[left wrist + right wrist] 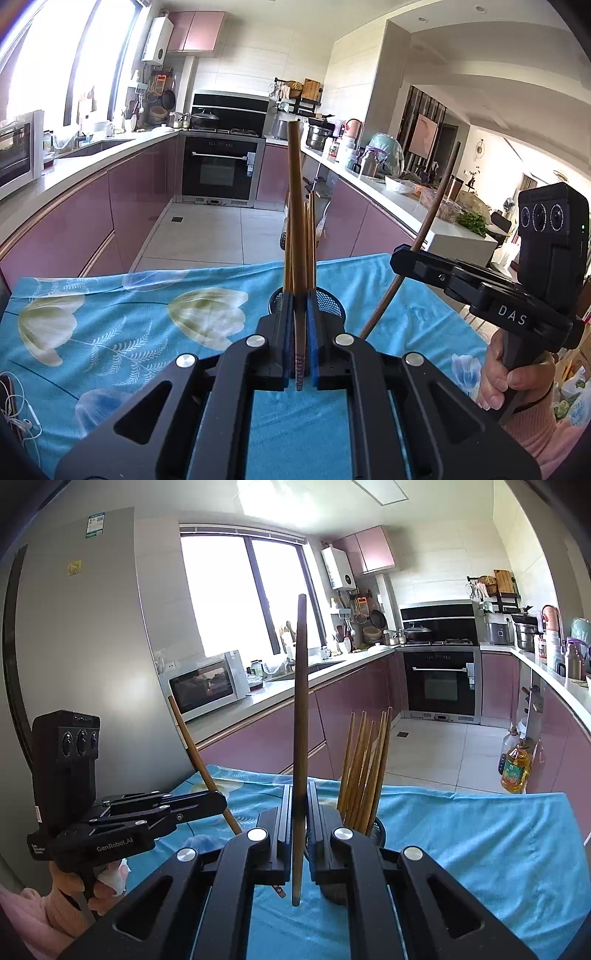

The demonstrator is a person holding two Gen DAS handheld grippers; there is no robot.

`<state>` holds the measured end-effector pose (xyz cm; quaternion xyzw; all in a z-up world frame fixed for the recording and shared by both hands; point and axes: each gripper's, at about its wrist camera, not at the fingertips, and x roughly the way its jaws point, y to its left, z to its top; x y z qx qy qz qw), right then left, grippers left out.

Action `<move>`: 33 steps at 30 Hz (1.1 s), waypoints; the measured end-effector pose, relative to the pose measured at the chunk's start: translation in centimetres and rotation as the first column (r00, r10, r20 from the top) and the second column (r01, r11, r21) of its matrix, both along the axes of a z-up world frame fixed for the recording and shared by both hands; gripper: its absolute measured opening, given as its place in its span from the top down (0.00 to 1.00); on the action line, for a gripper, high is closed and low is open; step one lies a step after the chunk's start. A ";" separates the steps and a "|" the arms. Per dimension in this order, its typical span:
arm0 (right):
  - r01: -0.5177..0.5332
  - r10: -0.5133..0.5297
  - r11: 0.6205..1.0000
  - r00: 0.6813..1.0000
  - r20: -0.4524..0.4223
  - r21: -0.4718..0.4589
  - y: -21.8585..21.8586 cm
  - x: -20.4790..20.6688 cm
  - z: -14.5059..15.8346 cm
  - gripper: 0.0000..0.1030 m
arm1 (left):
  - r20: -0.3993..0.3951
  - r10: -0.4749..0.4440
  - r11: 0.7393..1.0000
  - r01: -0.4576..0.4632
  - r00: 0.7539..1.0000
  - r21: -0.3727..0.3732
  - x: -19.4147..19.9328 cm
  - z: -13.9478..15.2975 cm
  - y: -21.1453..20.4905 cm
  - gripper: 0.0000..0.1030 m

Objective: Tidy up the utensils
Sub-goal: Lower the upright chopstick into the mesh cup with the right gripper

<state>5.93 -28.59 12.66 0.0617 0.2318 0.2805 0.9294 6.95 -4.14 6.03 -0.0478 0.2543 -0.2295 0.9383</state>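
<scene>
Chopsticks: several already stand in the mesh holder [376, 830] on the table [480, 849]. Left gripper [300, 332] and right gripper [299, 819] each clamp one chopstick near the holder, not yet dropped in.

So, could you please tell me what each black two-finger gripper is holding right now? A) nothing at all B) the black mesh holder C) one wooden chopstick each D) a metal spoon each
C: the left gripper clamps one wooden chopstick, and the right gripper clamps another.

Both grippers [300, 321] [298, 808] clamped (tilted downward)
</scene>
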 end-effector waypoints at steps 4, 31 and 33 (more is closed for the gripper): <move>0.001 -0.001 1.000 1.000 0.014 0.000 0.0 0.1 0.7 0.94 | 0.025 -0.001 1.000 0.001 1.000 -0.003 -0.3 0.9 -0.2 0.93; 0.027 -0.027 1.000 0.999 0.047 0.001 -0.1 2.0 2.3 0.94 | 0.090 0.003 1.000 -0.002 0.996 -0.020 0.3 4.7 -2.0 0.93; 0.029 -0.029 1.000 0.999 0.045 -0.001 -0.1 2.2 2.3 0.94 | 0.091 0.004 1.000 -0.003 0.996 -0.015 0.4 4.8 -2.2 0.93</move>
